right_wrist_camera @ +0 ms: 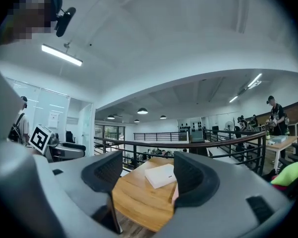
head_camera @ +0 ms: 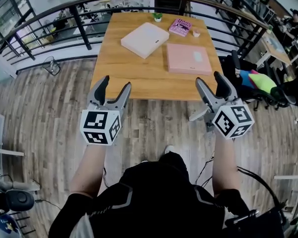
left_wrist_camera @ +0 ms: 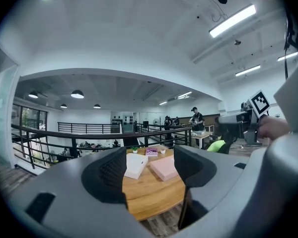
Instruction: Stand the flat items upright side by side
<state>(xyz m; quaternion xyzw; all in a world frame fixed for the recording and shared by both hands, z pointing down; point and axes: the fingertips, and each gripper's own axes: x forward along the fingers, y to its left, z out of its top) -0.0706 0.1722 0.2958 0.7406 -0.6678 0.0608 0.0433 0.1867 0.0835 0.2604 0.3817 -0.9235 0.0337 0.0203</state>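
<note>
As left tool [head_camera: 116, 82], right tool [head_camera: 208, 78] gape, pink box [head_camera: 188, 58] lies flat

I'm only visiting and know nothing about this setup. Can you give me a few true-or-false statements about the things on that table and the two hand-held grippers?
1. The white box lies flat on the wooden table. True.
2. The pink box already stands upright. False: it lies flat too, to the right of the white box.
3. The left gripper is clamped on the white box. False: its jaws stand apart with nothing between them, and it touches nothing on the table.
4. The right gripper is open and empty. True.
5. A small purple book lies near the table's far edge. True.
</note>
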